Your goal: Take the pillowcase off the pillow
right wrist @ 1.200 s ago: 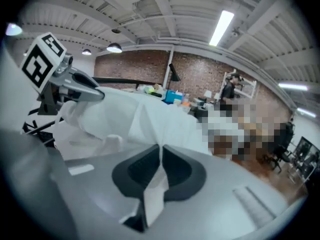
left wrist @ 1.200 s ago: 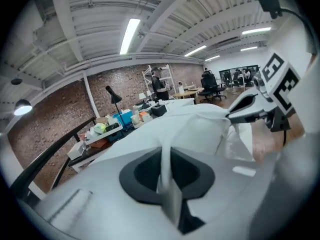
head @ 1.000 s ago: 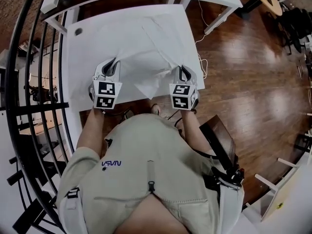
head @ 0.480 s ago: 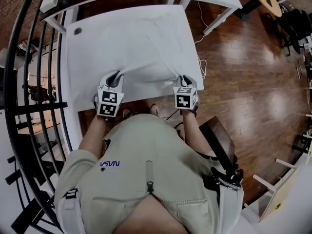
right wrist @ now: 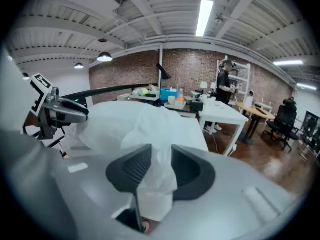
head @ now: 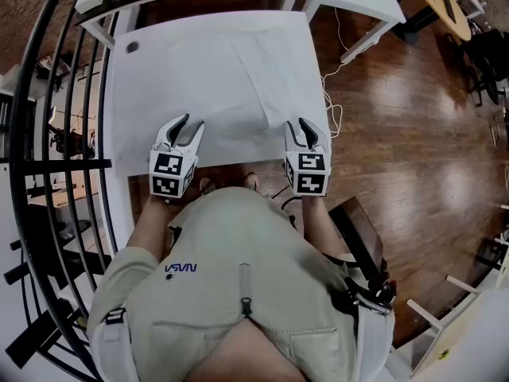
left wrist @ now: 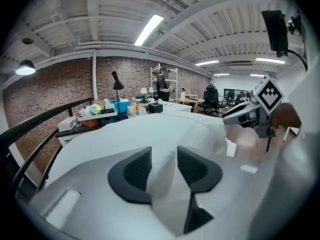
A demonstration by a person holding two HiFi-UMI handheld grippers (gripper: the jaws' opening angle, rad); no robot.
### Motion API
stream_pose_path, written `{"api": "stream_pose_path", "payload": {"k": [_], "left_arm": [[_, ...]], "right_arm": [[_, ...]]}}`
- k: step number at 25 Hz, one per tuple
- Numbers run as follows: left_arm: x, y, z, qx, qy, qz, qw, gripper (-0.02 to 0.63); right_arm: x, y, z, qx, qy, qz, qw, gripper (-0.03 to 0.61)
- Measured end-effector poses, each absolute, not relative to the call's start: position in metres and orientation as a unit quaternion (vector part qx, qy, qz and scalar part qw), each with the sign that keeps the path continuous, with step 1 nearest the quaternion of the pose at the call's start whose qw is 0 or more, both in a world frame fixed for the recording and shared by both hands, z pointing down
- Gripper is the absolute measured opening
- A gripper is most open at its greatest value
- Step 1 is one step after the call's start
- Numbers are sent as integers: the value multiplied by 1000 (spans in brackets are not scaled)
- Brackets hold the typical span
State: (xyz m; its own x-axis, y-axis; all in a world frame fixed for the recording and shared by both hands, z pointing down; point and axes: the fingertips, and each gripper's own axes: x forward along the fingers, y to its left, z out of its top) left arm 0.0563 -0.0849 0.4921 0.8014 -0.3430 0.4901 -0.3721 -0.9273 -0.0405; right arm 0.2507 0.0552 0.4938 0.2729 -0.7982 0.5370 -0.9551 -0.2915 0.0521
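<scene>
Left hand-held gripper (head: 189,126) and right hand-held gripper (head: 301,127) are both at the near edge of the surface (head: 123,94). Their jaws have just been opening and now stand apart. The pillowcase (head: 231,86) drapes loosely between each pair, not pinched. It spreads flat toward the far edge and looks empty, so the stripping seems done. I can't make out a pillow, white on white.

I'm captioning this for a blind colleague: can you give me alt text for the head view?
Seen from above, a person holds the left gripper and right gripper at the near edge of a white pillowcase spread flat on a white table. Both grippers' jaws have just been opening, with cloth between them.
</scene>
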Motion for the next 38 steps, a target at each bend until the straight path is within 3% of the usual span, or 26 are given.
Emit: {"api": "stream_pose_path", "payload": {"k": [7, 12, 20, 23, 25, 27, 28, 33, 38], "left_arm": [[77, -91, 456, 949, -215, 231, 17, 173], [110, -125, 433, 948, -219, 230, -32, 255], [181, -205, 433, 951, -181, 246, -53, 268], [208, -227, 452, 947, -162, 272, -52, 275], [218, -233, 479, 939, -146, 308, -38, 336], [222, -232, 504, 931, -130, 342, -11, 343], [222, -228, 513, 927, -120, 355, 1, 323], [216, -194, 544, 913, -67, 402, 2, 93], [201, -174, 525, 929, -60, 365, 10, 29]], "right_arm": [[281, 40, 448, 772, -602, 161, 125, 124], [287, 6, 446, 755, -625, 153, 130, 124], [289, -68, 433, 738, -640, 150, 153, 126], [302, -96, 430, 734, -641, 151, 169, 130], [312, -116, 431, 730, -641, 157, 178, 141], [320, -136, 434, 724, -644, 166, 186, 150], [324, -145, 436, 720, -645, 172, 190, 155], [333, -186, 468, 694, -649, 214, 227, 195], [312, -206, 509, 651, -654, 266, 279, 241]]}}
